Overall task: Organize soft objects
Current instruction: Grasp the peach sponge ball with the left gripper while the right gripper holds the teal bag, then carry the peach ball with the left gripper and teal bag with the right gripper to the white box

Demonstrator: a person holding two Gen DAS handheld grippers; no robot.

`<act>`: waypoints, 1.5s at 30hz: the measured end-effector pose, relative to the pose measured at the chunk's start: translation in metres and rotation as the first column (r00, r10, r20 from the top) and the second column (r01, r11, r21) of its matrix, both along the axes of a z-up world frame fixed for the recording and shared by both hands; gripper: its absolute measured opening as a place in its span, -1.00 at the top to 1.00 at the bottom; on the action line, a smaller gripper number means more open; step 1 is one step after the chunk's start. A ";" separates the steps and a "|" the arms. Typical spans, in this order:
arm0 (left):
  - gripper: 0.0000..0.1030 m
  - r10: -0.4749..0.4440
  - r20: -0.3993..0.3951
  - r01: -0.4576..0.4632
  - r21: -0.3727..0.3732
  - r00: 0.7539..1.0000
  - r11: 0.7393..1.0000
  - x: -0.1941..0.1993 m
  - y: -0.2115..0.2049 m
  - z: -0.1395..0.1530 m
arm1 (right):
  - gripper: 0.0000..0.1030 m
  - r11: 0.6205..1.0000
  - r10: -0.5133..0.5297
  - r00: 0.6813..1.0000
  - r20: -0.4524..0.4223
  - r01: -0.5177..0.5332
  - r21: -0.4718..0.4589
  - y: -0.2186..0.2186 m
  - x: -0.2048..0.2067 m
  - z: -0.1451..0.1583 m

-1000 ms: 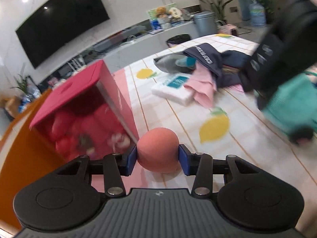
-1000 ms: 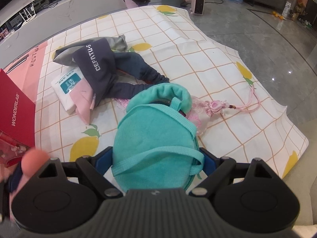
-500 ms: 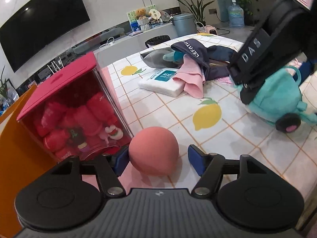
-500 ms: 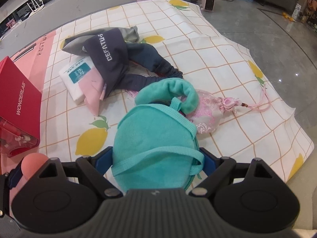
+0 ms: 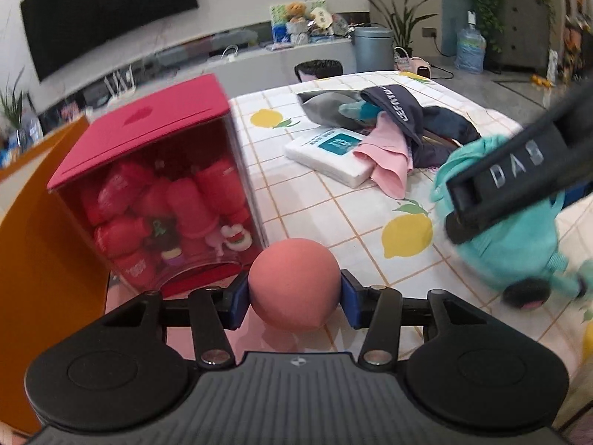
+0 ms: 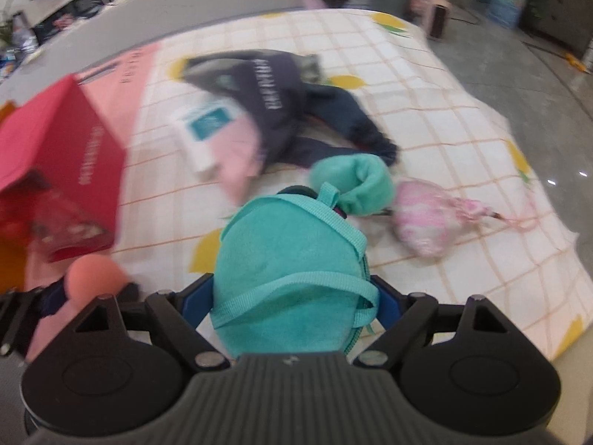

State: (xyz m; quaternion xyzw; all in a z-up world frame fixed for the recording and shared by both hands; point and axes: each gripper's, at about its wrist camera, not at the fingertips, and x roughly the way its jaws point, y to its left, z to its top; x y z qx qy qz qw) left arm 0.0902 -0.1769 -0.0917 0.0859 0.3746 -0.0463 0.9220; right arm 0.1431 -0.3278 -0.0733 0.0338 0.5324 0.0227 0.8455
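Note:
My left gripper [image 5: 293,297] is shut on a pink foam ball [image 5: 294,284], held just above the table beside the red box [image 5: 155,193]. The ball also shows in the right wrist view [image 6: 94,278]. My right gripper [image 6: 292,300] is shut on a teal plush bag [image 6: 289,278] with straps, held over the lemon-print cloth; the bag also shows at the right of the left wrist view [image 5: 511,237]. A pink drawstring pouch [image 6: 426,218] lies to the bag's right.
A pile of dark clothes [image 5: 407,118], a pink cloth [image 5: 385,155] and a white tissue pack [image 5: 333,152] lie mid-table. An orange panel [image 5: 33,230] stands left of the red box. The table edge drops off at the right [image 6: 556,222].
My left gripper opened around the ball half a second ago and has shut on it again. My right gripper has swung left with the teal bag, toward the red box.

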 end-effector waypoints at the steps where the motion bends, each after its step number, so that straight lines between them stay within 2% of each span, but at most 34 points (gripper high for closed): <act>1: -0.09 0.006 -0.010 -0.006 -0.017 1.000 1.000 0.000 0.003 0.003 | -0.65 1.000 0.015 1.000 0.003 -0.015 0.019 0.002 -0.002 0.002; 5: -0.09 0.025 -0.029 -0.027 -0.073 0.999 0.997 -0.002 0.012 0.017 | -0.65 0.995 0.037 0.999 0.018 -0.038 0.087 0.005 -0.003 0.005; 9: -0.09 0.036 -0.036 -0.040 -0.121 0.999 0.992 -0.006 0.018 0.031 | -0.65 0.980 -0.021 0.999 0.027 0.016 0.198 -0.008 -0.003 0.009; 13: -0.09 0.058 -0.049 -0.065 -0.168 0.997 0.984 -0.009 0.028 0.042 | -0.65 0.944 -0.067 0.997 0.037 0.051 0.327 -0.019 -0.006 0.016; 17: -0.09 0.084 -0.046 -0.092 -0.196 0.995 0.976 -0.012 0.040 0.054 | -0.65 0.917 -0.085 0.993 0.086 0.044 0.396 -0.024 -0.011 0.031; 20: -0.10 0.107 -0.042 -0.113 -0.228 0.993 0.967 -0.013 0.051 0.063 | -0.67 0.897 -0.067 0.993 0.095 0.018 0.441 -0.022 -0.014 0.037; 25: -0.10 0.128 -0.040 -0.134 -0.246 0.991 0.960 -0.013 0.066 0.076 | -0.68 0.850 -0.017 0.998 0.057 -0.016 0.527 -0.015 -0.010 0.035; 27: -0.11 0.134 -0.027 -0.136 -0.247 0.991 0.959 -0.014 0.071 0.080 | -0.68 0.857 -0.003 0.998 0.056 -0.027 0.515 -0.009 -0.009 0.034; 30: -0.11 0.147 -0.024 -0.148 -0.254 0.989 0.956 -0.014 0.076 0.083 | -0.68 0.912 0.021 1.000 0.013 -0.025 0.408 0.004 -0.001 0.025; 34: -0.11 0.159 -0.049 -0.166 -0.272 0.986 0.948 -0.010 0.080 0.083 | -0.66 0.956 0.039 0.997 -0.071 -0.017 0.293 0.022 0.013 0.004; 36: -0.11 0.156 -0.058 -0.166 -0.274 0.986 0.947 -0.010 0.082 0.083 | -0.66 0.959 0.048 0.997 -0.053 -0.031 0.282 0.025 0.012 0.006; 40: -0.11 0.140 -0.061 -0.152 -0.270 0.988 0.951 -0.011 0.085 0.088 | -0.66 0.945 0.026 0.999 0.031 -0.034 0.326 0.022 0.002 0.026; 45: -0.11 0.126 -0.029 -0.129 -0.278 0.992 0.952 -0.014 0.085 0.107 | -0.66 0.959 -0.010 0.994 0.111 -0.022 0.282 0.029 -0.006 0.055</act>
